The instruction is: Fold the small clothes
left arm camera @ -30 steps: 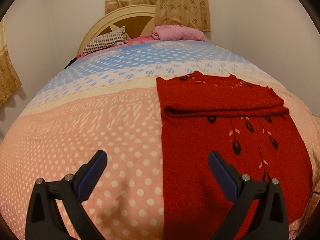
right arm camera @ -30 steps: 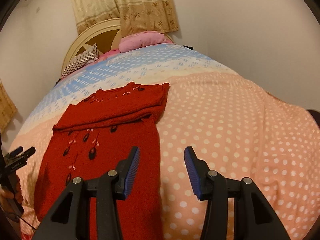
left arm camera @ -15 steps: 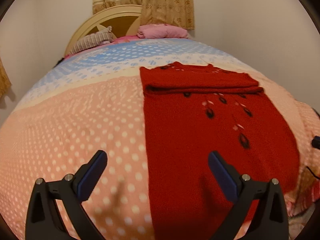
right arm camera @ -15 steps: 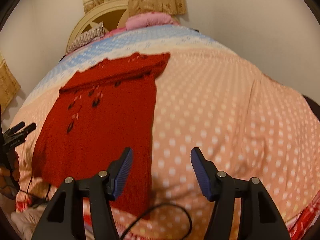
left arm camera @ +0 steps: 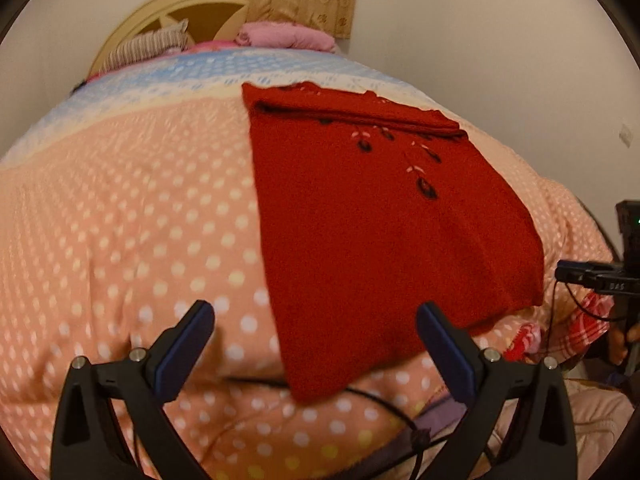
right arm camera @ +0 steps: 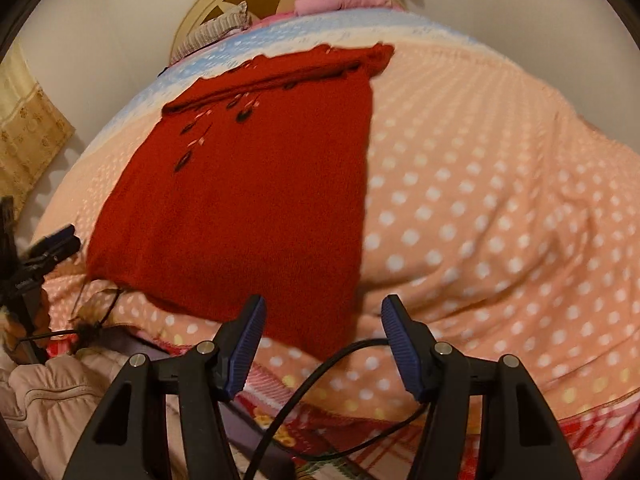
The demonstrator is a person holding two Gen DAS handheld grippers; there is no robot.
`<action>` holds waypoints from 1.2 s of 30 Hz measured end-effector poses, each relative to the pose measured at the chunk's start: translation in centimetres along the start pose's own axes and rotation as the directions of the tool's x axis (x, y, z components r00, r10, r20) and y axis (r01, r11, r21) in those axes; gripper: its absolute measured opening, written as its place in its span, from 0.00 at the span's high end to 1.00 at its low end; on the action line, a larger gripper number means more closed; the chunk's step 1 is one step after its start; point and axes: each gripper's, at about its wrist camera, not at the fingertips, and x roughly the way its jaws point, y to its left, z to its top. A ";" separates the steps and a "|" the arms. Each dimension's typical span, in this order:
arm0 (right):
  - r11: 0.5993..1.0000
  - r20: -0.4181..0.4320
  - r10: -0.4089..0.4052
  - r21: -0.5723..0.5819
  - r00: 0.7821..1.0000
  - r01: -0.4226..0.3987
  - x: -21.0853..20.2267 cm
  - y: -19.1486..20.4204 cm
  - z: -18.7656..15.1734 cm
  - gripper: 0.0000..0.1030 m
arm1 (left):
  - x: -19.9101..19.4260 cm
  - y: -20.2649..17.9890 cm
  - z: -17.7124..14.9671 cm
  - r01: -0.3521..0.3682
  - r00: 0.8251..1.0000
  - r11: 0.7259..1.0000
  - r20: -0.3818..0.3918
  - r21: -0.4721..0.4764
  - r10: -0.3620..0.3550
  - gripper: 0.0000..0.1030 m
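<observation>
Both jaws wide open, empty: left gripper (left arm camera: 316, 344), right gripper (right arm camera: 322, 332). We've backed toward the near hem of the red knit sweater (left arm camera: 372, 216); sleeves folded, hem fold next.

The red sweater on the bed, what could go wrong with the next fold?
The red sweater has its near hem at the blanket edge, so a pinch could catch blanket too. A black cable loops beneath the open right hand-held gripper and may snag. The folded top band could slip undone.
</observation>
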 end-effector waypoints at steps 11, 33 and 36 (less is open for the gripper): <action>0.997 -0.088 0.035 0.067 0.996 -0.029 3.0 -0.3 -0.7 0.41 | 1.3 -0.1 -0.6 -0.024 0.994 0.999 -0.106 -0.030 0.020 0.00; 0.979 -0.095 0.194 0.089 0.976 -0.186 4.0 -0.2 -0.2 0.91 | 1.2 -0.5 0.0 0.128 0.980 0.988 -0.143 -0.091 -0.140 0.86; 0.958 -0.067 0.267 0.125 0.961 -0.257 2.7 -0.6 0.4 0.91 | 0.8 -0.5 0.6 0.144 0.979 0.986 -0.132 -0.090 -0.155 0.87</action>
